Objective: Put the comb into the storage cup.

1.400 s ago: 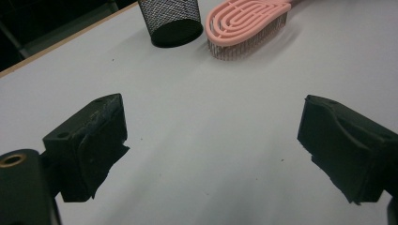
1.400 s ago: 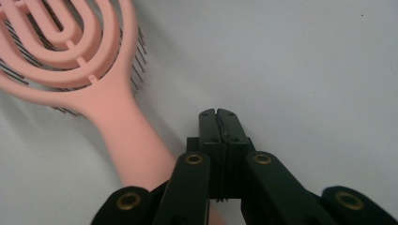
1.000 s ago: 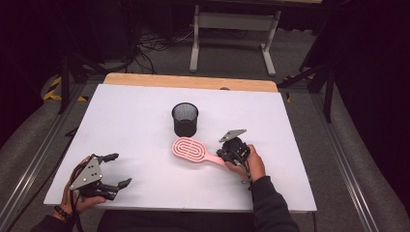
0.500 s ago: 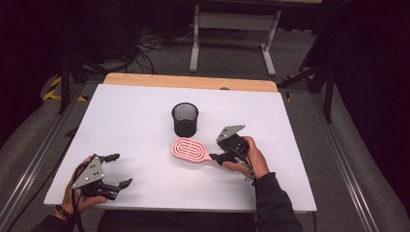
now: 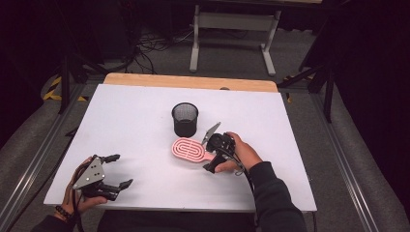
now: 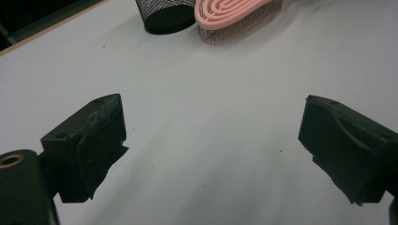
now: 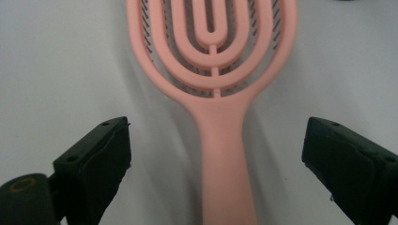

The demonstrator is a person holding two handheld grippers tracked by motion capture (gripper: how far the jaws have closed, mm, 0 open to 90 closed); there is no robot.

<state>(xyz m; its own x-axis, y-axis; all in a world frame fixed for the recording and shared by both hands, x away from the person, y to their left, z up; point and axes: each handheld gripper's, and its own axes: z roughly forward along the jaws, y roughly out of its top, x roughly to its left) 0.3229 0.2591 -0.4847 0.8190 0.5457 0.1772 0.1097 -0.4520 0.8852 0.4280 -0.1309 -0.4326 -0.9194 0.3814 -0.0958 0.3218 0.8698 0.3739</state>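
The brush (image 7: 213, 70) looks like smooth pink plastic with a soft sheen, its bristles fine and dark. The cup (image 5: 184, 119) is black wire mesh. The tabletop (image 5: 130, 121) is matt white, with a bare wood strip (image 5: 188, 82) at its far edge. The tool pads (image 6: 96, 140) are matt black, scuffed

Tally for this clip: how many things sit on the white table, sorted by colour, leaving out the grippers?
Pink: 1, the pink plastic vented hairbrush
Black: 1, the black mesh cup
Total: 2
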